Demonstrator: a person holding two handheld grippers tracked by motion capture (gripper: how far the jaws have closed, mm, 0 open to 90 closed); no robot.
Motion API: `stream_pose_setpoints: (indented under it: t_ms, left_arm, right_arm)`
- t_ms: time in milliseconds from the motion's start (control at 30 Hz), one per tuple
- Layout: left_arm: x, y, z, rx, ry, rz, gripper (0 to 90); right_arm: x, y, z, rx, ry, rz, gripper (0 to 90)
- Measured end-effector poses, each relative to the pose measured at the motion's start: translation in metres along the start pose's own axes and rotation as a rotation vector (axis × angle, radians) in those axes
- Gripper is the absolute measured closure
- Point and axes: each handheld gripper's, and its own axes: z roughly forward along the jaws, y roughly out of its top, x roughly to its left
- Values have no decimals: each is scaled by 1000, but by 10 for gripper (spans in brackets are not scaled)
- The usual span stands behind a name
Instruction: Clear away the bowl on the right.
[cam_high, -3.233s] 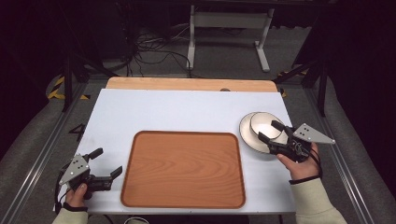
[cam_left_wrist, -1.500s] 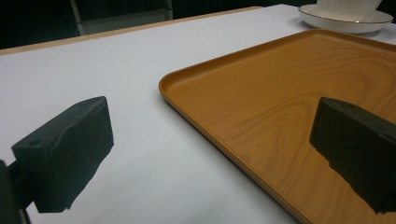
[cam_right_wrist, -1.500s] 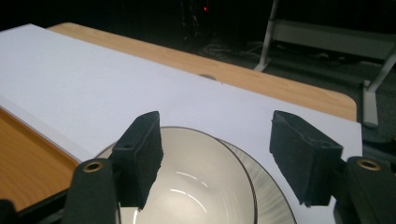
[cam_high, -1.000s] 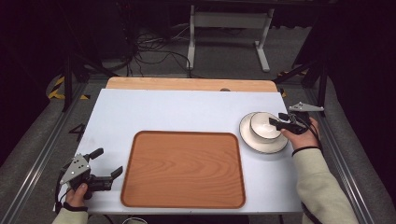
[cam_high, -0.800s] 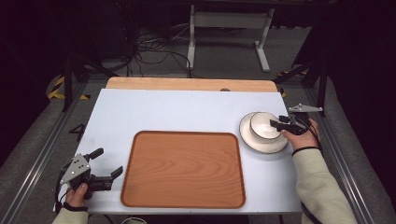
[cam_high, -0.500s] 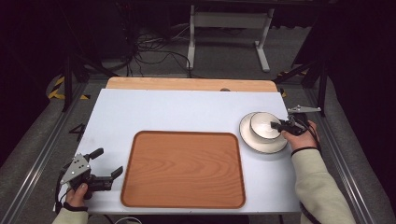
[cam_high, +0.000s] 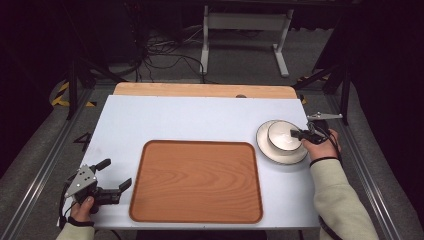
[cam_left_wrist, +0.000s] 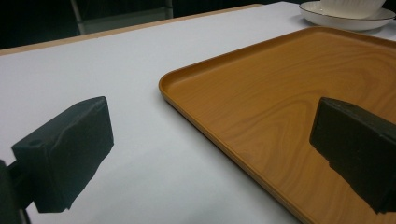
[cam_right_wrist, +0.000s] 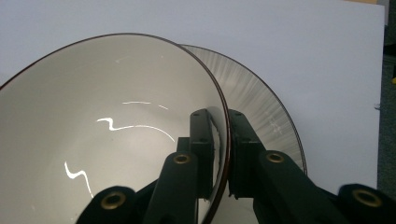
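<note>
A white bowl with a dark rim sits on a white plate at the table's right side. My right gripper reaches in from the right, and its jaws have just been closing on the bowl's rim. In the right gripper view one jaw is inside the bowl and the other outside, with the rim pinched between them; the plate lies beneath. A wooden tray lies in the middle of the table. My left gripper rests open at the front left, its jaws straddling the edge of the tray.
The white tabletop has free room behind the tray and to its left. A wooden strip runs along the far edge. Beyond it stand a metal stand and cables on the dark floor. The bowl and plate show far off in the left gripper view.
The right gripper's jaws have closed onto the bowl's rim. Both hands stay in place, and the left gripper is unchanged.
</note>
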Motion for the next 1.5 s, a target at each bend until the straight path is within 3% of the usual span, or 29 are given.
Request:
stream_pose_setpoints:
  t_ms: [367, 533, 1233, 1500]
  left_arm:
    - [0, 0, 0, 1, 0, 0, 3]
    - [0, 0, 0, -1, 0, -4, 3]
    - [-1, 0, 0, 8, 0, 3, 3]
    - [-1, 0, 0, 12, -1, 6, 3]
  right_arm:
    - [2, 4, -7, -12, 17, 46, 822]
    - [5, 10, -14, 5, 12, 26, 818]
    - [27, 40, -54, -6, 39, 64, 815]
    - [41, 48, -63, -1, 47, 36, 815]
